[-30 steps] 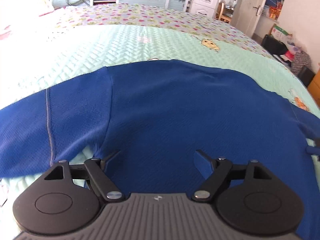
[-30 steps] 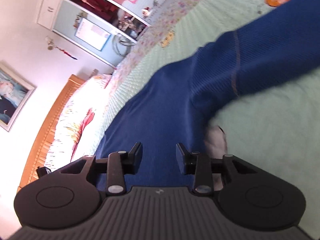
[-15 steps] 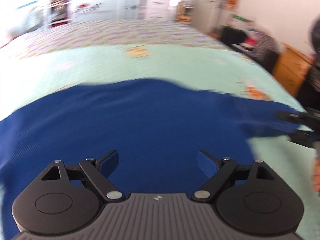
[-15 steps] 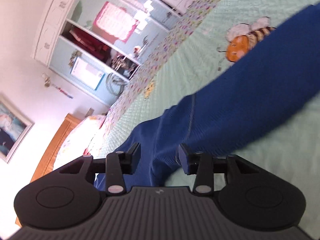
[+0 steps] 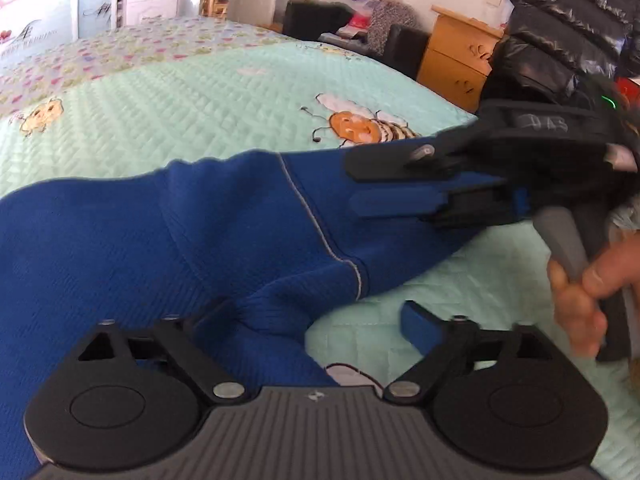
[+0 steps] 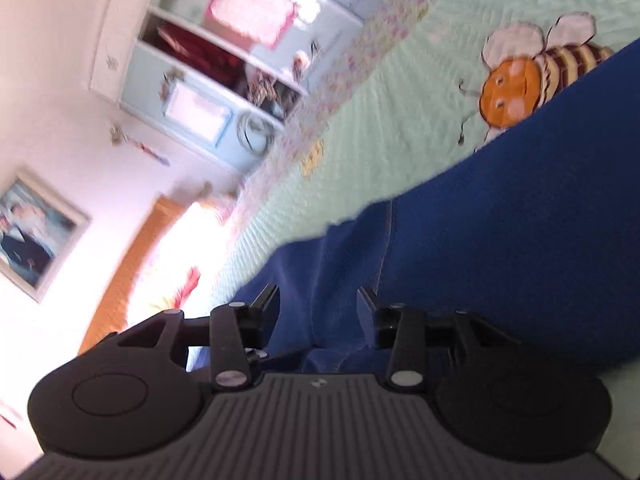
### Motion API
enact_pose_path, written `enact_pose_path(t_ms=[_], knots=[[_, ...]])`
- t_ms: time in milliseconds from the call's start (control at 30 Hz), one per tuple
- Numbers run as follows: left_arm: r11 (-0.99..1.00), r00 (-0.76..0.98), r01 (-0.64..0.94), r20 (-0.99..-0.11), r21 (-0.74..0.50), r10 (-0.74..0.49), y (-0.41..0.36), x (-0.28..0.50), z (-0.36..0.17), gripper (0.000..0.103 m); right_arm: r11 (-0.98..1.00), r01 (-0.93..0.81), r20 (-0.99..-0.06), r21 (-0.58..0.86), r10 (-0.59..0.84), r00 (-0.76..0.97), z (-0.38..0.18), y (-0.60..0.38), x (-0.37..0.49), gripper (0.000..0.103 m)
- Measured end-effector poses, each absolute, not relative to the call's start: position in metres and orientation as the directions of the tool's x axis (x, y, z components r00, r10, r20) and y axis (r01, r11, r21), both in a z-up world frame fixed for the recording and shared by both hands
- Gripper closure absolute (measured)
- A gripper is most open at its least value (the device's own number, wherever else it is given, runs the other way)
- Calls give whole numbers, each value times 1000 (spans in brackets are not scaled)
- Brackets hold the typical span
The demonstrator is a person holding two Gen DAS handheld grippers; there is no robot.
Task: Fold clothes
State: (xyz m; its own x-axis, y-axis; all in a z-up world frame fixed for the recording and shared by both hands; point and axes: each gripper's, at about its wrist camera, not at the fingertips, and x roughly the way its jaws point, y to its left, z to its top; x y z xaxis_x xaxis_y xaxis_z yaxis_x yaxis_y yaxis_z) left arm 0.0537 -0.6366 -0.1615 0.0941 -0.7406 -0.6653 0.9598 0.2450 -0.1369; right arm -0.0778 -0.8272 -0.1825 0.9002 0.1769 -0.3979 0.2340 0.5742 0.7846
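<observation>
Left wrist view looks along the left gripper [image 5: 316,316], whose jaws stand wide and are opening further. Its left finger lies over the blue garment [image 5: 168,240], its right finger over the pale green quilt [image 5: 168,112]; a bunched fold of the blue cloth sits between them, closer to the left finger, and neither pad presses on it. Ahead of the fingers the garment spreads flat across the quilt, a grey-stitched seam running diagonally through it. One sleeve [image 5: 384,236] stretches ahead and to the right of this gripper. There the right gripper [image 5: 356,186] comes in from the right edge, turned on its side, its two fingers stacked one above the other over the sleeve. A hand [image 5: 588,292] wraps its grey handle, with a dark padded jacket sleeve [image 5: 560,40] above. Just beyond the sleeve a bee picture [image 5: 360,126] is stitched into the quilt.

From the right wrist view, the right gripper [image 6: 318,300] has its jaws partly apart and closing. Blue cloth fills the gap between the fingers and runs ahead and to the right. Whether the pads grip the cloth I cannot tell. The bee [image 6: 520,84] lies far ahead to the right, a shelf unit [image 6: 224,80] and a framed picture [image 6: 32,232] off to the left.
</observation>
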Motion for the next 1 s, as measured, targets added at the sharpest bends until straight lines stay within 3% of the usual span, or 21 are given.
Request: enact_pose_path(t_ms=[33, 67, 133, 200, 300, 367, 400, 433, 467, 633, 700, 767, 800, 833, 867, 900, 1000], knots=[[232, 107, 968, -672, -99, -733, -638, 48, -163, 0, 603, 295, -462, 741, 140, 876, -187, -831, -73, 89], [226, 113, 971, -673, -81, -731, -638, 45, -163, 0, 625, 346, -515, 699, 105, 851, -191, -835, -69, 103], [220, 111, 972, -663, -83, -741, -635, 44, -163, 0, 609, 294, -446, 737, 109, 889, -182, -835, -67, 91], [223, 98, 968, -641, -117, -762, -630, 47, -165, 0, 597, 209, -370, 775, 160, 915, -173, -834, -56, 66], [229, 108, 966, -621, -120, -776, -629, 46, -169, 0, 537, 79, -308, 840, 351, 884, -177, -832, -9, 64], [229, 121, 969, -621, -97, -774, -628, 41, -169, 0, 501, 97, -333, 860, 407, 851, -189, -833, 23, 64], [229, 123, 969, -620, -93, -774, -628, 39, -170, 0, 527, 153, -392, 836, 378, 839, -193, -837, 31, 71], [228, 122, 969, -619, -95, -776, -629, 39, -171, 0, 551, 207, -449, 808, 348, 823, -197, -841, 38, 93], [228, 119, 968, -615, -101, -779, -628, 39, -171, 0, 571, 258, -498, 780, 316, 807, -201, -846, 44, 103], [226, 104, 965, -605, -130, -790, -616, 35, -168, 0, 617, 414, -560, 669, 54, 826, -182, -861, 19, 103], [226, 104, 966, -604, -129, -790, -616, 32, -167, 0, 643, 356, -507, 678, 58, 860, -171, -848, 4, 79], [227, 106, 966, -605, -126, -789, -617, 32, -167, 0, 589, 209, -403, 781, 219, 889, -174, -836, -11, 70], [228, 109, 966, -606, -122, -788, -619, 33, -168, 0, 584, 189, -406, 789, 265, 874, -177, -832, -17, 69], [229, 112, 966, -608, -117, -786, -621, 35, -168, 0, 608, 227, -457, 760, 252, 853, -181, -834, -28, 69], [230, 118, 967, -610, -109, -784, -623, 35, -169, 0, 627, 263, -500, 734, 236, 833, -186, -837, -40, 81], [233, 125, 968, -612, -99, -781, -623, 33, -169, 0, 592, 288, -487, 753, 207, 849, -191, -854, -61, 95], [239, 156, 970, -624, -52, -766, -625, 28, -170, 0, 494, 358, -452, 792, 81, 888, -203, -907, -127, 103]])
